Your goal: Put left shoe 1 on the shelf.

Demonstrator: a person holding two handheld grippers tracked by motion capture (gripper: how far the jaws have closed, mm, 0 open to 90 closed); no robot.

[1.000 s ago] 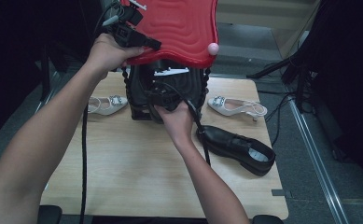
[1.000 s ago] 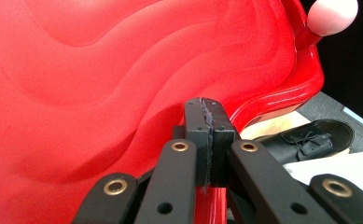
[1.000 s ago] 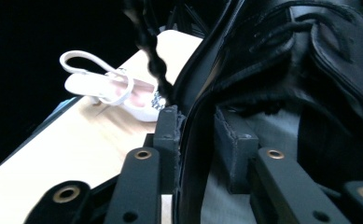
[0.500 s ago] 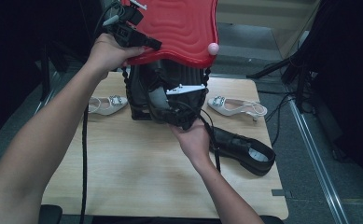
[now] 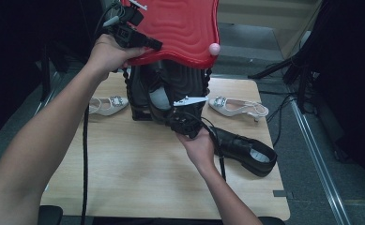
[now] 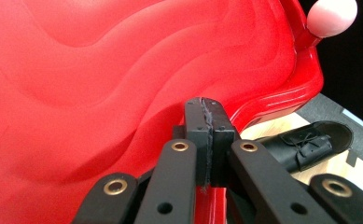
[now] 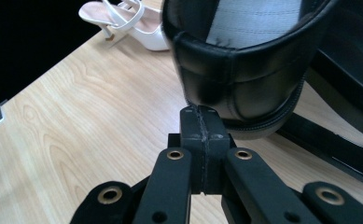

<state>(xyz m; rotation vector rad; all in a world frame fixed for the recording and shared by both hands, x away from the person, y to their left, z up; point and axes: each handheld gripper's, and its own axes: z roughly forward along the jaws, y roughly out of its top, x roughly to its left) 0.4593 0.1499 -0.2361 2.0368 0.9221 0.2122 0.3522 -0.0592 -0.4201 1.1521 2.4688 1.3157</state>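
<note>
Left gripper, upper left of frame, jaws clenched on red lid edge. Right gripper, centre, jaws pressed together w/ nothing between, just below black shoe heel.

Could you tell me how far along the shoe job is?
Done: one black shoe sits in the black container. In hand: left gripper holds the red lid up; right gripper, shut, at that shoe's heel. Left, probably: second black shoe and two white sandals, on the table.
</note>
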